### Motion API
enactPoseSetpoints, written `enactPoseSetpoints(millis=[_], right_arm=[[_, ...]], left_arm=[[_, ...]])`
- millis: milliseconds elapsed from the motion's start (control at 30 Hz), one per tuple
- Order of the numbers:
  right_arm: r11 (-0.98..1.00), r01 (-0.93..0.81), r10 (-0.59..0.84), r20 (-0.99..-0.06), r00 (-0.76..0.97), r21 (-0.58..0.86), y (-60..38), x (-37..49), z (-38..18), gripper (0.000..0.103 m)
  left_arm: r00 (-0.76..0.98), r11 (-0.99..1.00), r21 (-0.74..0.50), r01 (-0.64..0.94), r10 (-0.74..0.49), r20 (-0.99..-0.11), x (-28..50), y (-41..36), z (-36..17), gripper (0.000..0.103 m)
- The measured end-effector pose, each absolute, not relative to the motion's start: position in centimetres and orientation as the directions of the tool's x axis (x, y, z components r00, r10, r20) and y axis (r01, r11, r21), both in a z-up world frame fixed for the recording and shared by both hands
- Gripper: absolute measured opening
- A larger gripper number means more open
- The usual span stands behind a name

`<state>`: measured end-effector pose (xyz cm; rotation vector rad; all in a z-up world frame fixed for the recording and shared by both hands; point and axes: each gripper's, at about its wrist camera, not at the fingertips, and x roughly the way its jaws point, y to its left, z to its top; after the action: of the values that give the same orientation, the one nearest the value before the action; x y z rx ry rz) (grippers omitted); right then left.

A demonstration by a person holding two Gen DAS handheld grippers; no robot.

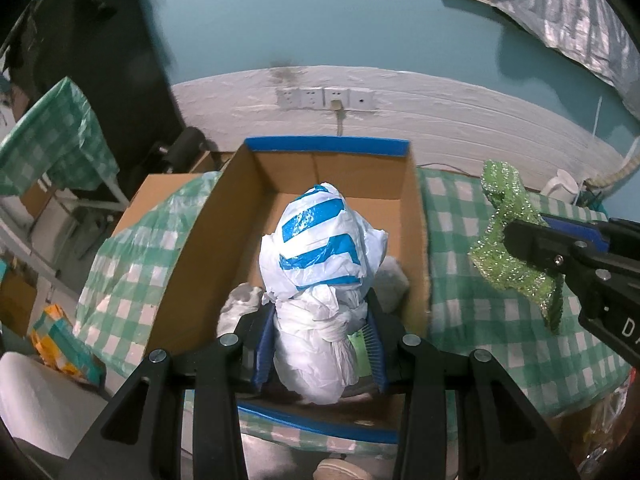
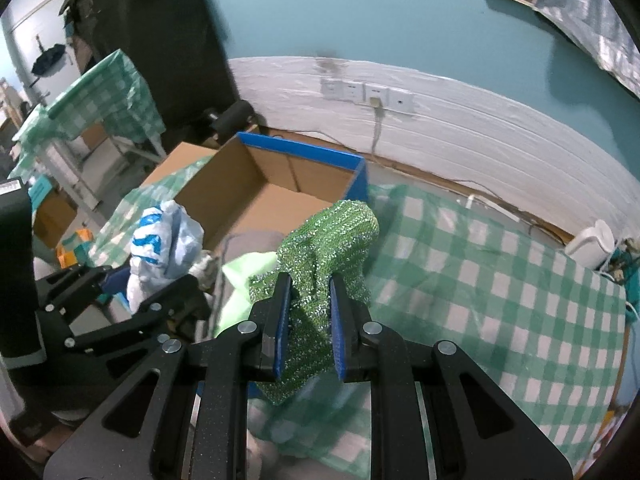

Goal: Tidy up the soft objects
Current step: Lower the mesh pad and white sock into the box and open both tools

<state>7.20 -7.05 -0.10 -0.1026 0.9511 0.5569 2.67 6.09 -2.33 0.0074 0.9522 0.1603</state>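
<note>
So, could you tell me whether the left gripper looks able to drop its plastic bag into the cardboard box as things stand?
Probably yes: the left gripper holds the plastic bag right above the open cardboard box, whose far half is bare; nothing covers the opening.

text: "DA", cut off | on: right tool (image 1: pixel 520 248) body
</note>
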Motion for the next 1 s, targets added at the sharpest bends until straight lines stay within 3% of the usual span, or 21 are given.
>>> enactPoseSetpoints(millis=[1000], right_arm=[[0.804, -0.578, 0.398, -0.846, 0.354, 0.136, 1.3, 8.3, -4.5, 0.018]], left_arm=[[0.466, 0.958, 0.058, -0.281, 0.189, -0.865, 3.4, 14.9, -7.7, 0.040]])
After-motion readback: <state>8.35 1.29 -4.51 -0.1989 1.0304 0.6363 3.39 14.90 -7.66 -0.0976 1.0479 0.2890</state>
